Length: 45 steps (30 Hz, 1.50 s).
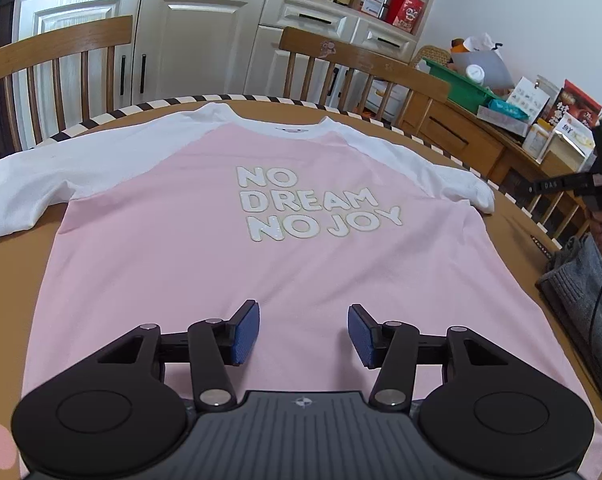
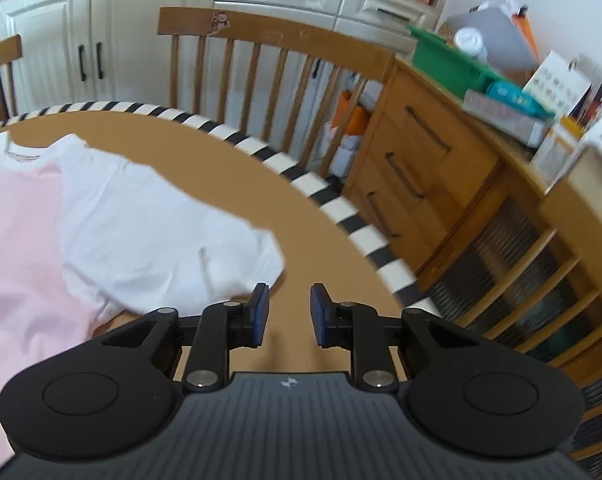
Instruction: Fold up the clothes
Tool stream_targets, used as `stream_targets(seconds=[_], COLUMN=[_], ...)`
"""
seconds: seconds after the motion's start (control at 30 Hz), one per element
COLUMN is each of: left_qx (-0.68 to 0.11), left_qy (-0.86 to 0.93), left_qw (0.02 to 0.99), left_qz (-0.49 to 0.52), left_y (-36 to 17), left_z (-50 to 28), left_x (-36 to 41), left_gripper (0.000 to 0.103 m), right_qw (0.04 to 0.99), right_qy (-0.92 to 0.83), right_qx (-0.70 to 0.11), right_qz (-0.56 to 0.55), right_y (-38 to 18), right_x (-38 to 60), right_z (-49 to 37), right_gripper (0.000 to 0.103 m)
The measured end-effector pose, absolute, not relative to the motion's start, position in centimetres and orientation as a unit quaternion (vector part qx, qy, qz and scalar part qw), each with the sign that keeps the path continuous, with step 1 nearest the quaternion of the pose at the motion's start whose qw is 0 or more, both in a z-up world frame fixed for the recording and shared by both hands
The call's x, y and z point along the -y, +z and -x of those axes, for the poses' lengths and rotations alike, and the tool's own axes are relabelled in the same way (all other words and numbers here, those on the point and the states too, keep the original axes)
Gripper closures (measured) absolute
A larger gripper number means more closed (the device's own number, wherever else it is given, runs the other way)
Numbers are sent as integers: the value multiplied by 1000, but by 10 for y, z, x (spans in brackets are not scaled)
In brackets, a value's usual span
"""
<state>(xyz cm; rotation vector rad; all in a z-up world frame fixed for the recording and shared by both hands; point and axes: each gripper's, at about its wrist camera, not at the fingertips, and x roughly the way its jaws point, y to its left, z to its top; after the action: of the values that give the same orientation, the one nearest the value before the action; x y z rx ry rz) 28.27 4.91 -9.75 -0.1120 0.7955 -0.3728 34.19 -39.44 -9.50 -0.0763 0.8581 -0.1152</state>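
Blue pads (image 1: 245, 332) of the left gripper (image 1: 304, 330) stand wide apart above the lower part of the pink T-shirt (image 1: 189, 264), and they hold nothing. This T-shirt lies flat, front up, on the brown round table (image 1: 509, 232), with the white words "NO DREAM NO JOY" (image 1: 317, 208) on the chest and the collar toward the far edge. Its 2 white sleeves are spread out to both sides; the left sleeve (image 1: 25, 204) is a little crumpled at its end. From the right wrist view, the right gripper (image 2: 289, 314) hovers over bare table just beside the end of the right sleeve (image 2: 169, 236), its jaws partly open and empty. A black-and-white striped border (image 2: 301, 178) runs around the table. Behind it stand 2 wooden chairs (image 1: 341, 60), white cabinets (image 1: 189, 36) and a wooden sideboard (image 2: 429, 152) with boxes and a green tray (image 2: 449, 60) on top.
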Motion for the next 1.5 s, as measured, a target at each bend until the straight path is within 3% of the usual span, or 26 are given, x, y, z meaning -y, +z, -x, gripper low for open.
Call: stream_targets(seconds=[0.2,0.23,0.3,0.37,0.4,0.43,0.47,0.67,0.77,0.83,0.93,1.0,1.13,1.2,1.33,1.5], left_qx=[-384,-382,-380,-379,-378,-378,-378,-377,-375,-374,-375,-377,-390,-397,-351,-307], left_qy=[-189,-190,-192,-193,-194,-194,-194,-196,-198,-199,-200,-202,-201,-192,-161,-162], left_qw=[902,903,904,904,904,904,903,903,904,904,904,903,897,896,921,938], left_qz=[52,49,48,49,50,52,55,57,53,51,47,46,49,51,48,21], left_y=[-97,-97,-97,-98,-98,-98,-98,-98,-99,-99,-99,-98,-95,-88,-56,-30], left_z=[-284,-283,-282,-282,-282,-282,-282,-282,-280,-280,-280,-281,-285,-287,-305,-405], left_x=[-49,-48,-47,-47,-47,-47,-48,-47,-46,-44,-43,-44,-49,-59,-99,-113], left_gripper=[45,44,43,42,41,41,41,40,38,35,34,35,34,35,32,37], right_qw=[900,899,894,889,886,886,883,875,877,858,850,842,827,823,883,927], right_qy=[27,43,70,74,77,90,105,149,115,92,54,44,34,27,10,106], right_qx=[-428,-429,-432,-436,-441,-441,-450,-449,-465,-504,-525,-536,-560,-567,-457,-356], right_qz=[79,84,91,117,121,109,88,108,27,-18,0,-46,-39,-8,104,60], right_y=[-115,-115,-117,-121,-123,-122,-122,-88,-70,-75,-89,-95,-100,-96,-60,-53], right_x=[375,373,371,369,370,372,374,361,377,386,391,401,400,394,365,310], right_z=[-341,-343,-349,-358,-361,-363,-366,-345,-340,-340,-339,-339,-339,-337,-341,-407], right_gripper=[79,77,62,59,60,70,97,97,97,97,97,95,72,75,73,74])
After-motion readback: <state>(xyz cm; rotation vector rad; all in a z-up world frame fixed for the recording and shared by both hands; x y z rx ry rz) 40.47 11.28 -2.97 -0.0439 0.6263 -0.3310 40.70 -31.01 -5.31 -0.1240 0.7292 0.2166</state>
